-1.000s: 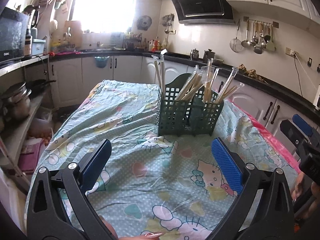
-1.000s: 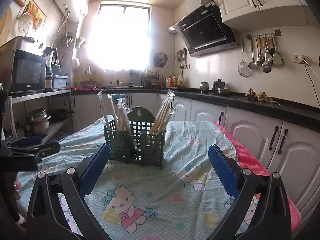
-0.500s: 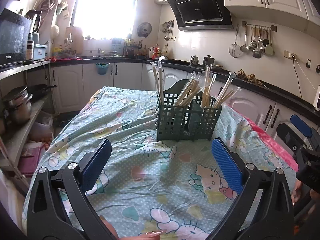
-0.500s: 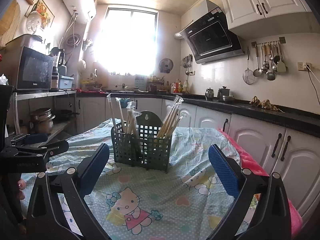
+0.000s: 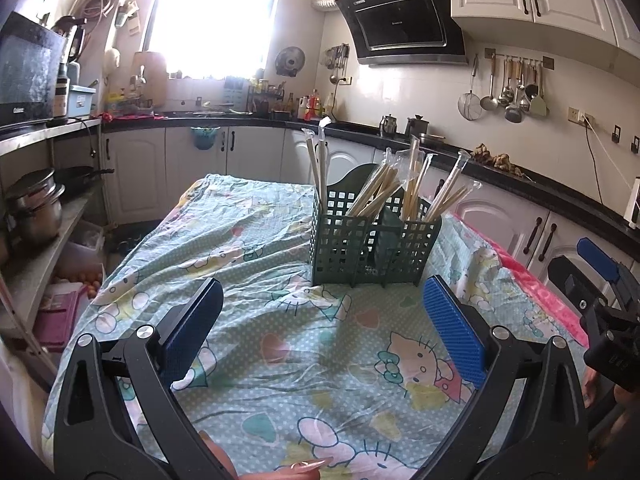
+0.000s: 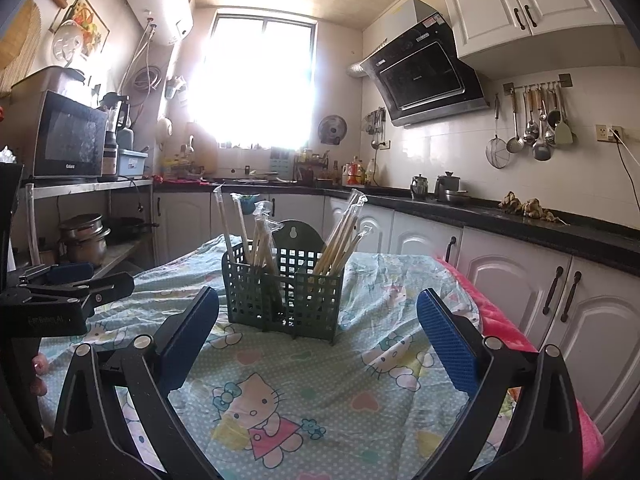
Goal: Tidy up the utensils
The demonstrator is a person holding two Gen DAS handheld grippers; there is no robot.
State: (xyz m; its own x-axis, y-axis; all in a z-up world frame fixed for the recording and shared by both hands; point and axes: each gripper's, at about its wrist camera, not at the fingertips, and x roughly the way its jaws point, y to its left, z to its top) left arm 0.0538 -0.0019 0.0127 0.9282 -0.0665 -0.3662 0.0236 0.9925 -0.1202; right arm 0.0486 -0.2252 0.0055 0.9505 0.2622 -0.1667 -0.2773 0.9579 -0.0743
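A dark green lattice utensil basket (image 5: pixel 372 246) stands on the table, also in the right wrist view (image 6: pixel 284 292). Several plastic-wrapped chopstick pairs (image 5: pixel 376 196) stand upright or leaning in its compartments (image 6: pixel 336 240). My left gripper (image 5: pixel 322 328) is open and empty, held above the tablecloth, well in front of the basket. My right gripper (image 6: pixel 318 338) is open and empty, also short of the basket. Each gripper shows at the edge of the other's view: the right one (image 5: pixel 600 280), the left one (image 6: pixel 68 280).
The table wears a Hello Kitty cloth (image 5: pixel 280 344) with a pink edge (image 6: pixel 500 320) at the right. Kitchen counters (image 6: pixel 520 224) run behind and to the right. A shelf with pots (image 5: pixel 36 204) stands at the left.
Both grippers have tilted up and drawn back a little; the basket sits lower in both views. Both jaws stay open and empty.
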